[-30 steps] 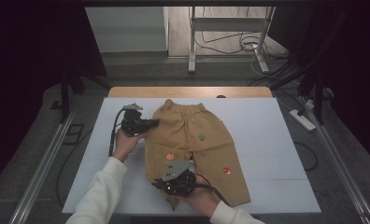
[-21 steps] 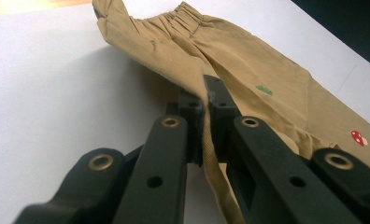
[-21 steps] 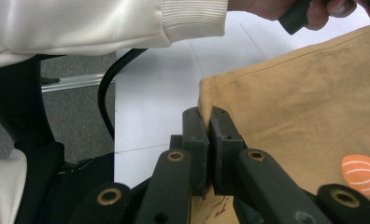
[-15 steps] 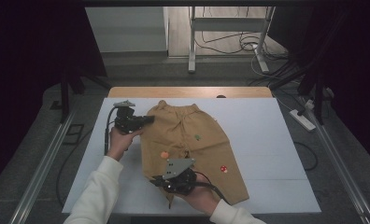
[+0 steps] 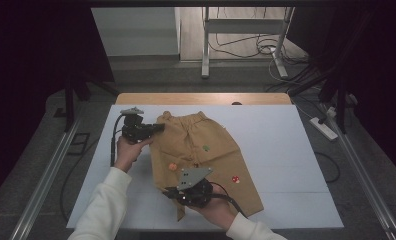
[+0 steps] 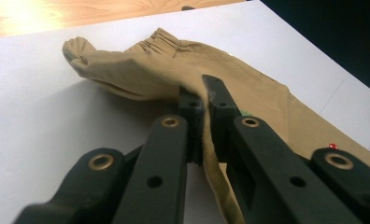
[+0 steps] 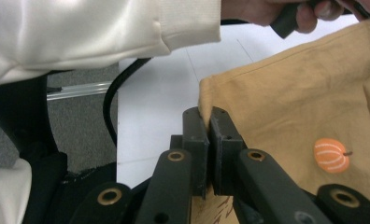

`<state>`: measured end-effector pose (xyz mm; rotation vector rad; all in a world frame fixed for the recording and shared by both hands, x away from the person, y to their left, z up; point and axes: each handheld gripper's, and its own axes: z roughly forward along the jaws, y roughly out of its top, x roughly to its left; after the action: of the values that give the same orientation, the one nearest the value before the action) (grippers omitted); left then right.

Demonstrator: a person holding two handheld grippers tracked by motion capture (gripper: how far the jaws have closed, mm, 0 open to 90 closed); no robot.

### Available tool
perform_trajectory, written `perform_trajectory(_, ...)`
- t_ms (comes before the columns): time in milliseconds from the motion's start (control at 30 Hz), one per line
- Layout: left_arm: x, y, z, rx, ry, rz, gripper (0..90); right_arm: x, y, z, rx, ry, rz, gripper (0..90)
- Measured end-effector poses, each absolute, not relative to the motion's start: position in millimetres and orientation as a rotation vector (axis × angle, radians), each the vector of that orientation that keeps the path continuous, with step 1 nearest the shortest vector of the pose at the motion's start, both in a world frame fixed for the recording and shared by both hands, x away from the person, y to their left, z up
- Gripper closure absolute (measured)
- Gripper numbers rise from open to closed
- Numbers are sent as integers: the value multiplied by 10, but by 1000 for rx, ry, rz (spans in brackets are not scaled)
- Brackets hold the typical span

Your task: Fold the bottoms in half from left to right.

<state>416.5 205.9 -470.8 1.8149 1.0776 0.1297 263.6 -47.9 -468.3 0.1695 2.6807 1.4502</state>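
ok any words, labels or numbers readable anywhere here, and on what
None: no readable text in any view.
The pants carry only small pictures, no letters: an orange pumpkin, a green patch and a red-and-white one, too small to identify.
The grey plate on the right gripper is blank.
The left gripper fingers bear no markings.

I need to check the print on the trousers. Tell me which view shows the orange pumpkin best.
The right gripper view: the pumpkin is large and sharp there, with its ribs and stem clear, on the trousers. In the high view it is a small orange spot near the middle of the trousers. The left gripper view looks along the cloth and gives no clear sight of it.
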Motion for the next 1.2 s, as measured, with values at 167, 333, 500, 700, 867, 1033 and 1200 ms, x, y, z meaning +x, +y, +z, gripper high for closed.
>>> perform_trajectory(167,4169,2025,-4748,1833,1076,127,861,2653,-564,-4732,197,2688,1432,863)
perform_trajectory(333,4183,1991,-4783,1840,1083,124,862,2661,-649,-4763,228,2690,1415,863)
perform_trajectory(500,4184,1928,-4779,1841,1069,133,862,2667,-716,-4775,250,2692,1407,863)
perform_trajectory(700,4175,1860,-4770,1848,1050,140,862,2664,-808,-4771,277,2691,1409,863)
perform_trajectory(867,4160,1823,-4759,1850,1038,149,861,2690,-932,-4780,326,2690,1418,863)
perform_trajectory(1033,4157,1789,-4762,1851,1030,156,861,2703,-1001,-4796,343,2689,1410,863)
perform_trajectory(1200,4146,1761,-4756,1851,1022,164,861,2704,-1056,-4787,356,2683,1408,863)
